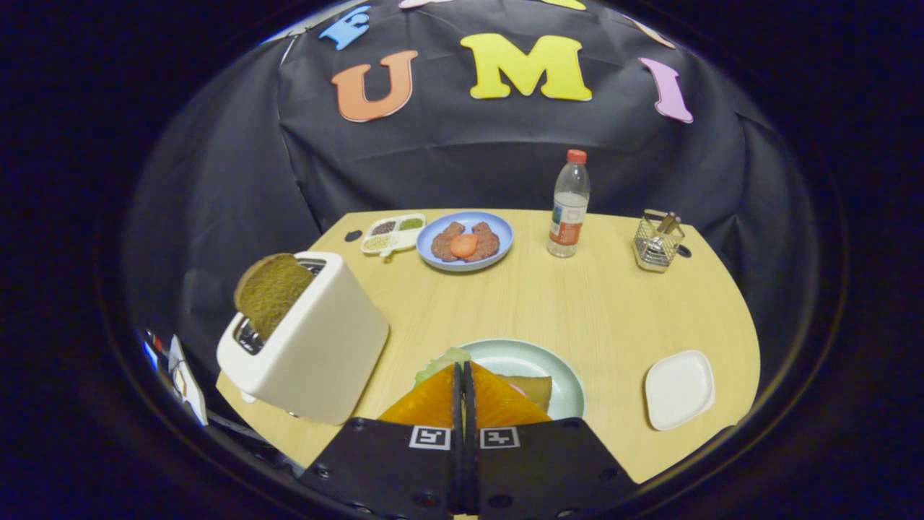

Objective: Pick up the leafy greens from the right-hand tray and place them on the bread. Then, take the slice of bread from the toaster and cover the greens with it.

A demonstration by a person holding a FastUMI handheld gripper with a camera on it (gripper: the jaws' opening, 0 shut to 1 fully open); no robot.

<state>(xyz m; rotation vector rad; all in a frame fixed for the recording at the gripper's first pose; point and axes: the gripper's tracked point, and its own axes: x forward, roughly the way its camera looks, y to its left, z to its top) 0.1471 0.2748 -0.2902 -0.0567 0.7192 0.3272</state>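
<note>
Leafy greens (442, 361) lying on bread (530, 386) in the pale green plate (563, 375), just ahead of closed, empty orange fingers (463, 390). Brown slice (273, 292) standing in white toaster (317, 347) on the counter (599, 303); white tray (678, 388) bare.

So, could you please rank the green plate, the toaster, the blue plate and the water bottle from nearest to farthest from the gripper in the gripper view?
The gripper has its jaws closed together, with nothing visibly between them.
1. Green plate: right at the fingertips, partly under them.
2. Toaster: close by on the left, bread standing in its slot.
3. Blue plate: far side of the table.
4. Water bottle: far side too, right of the blue plate; too close to call between these two.
</note>
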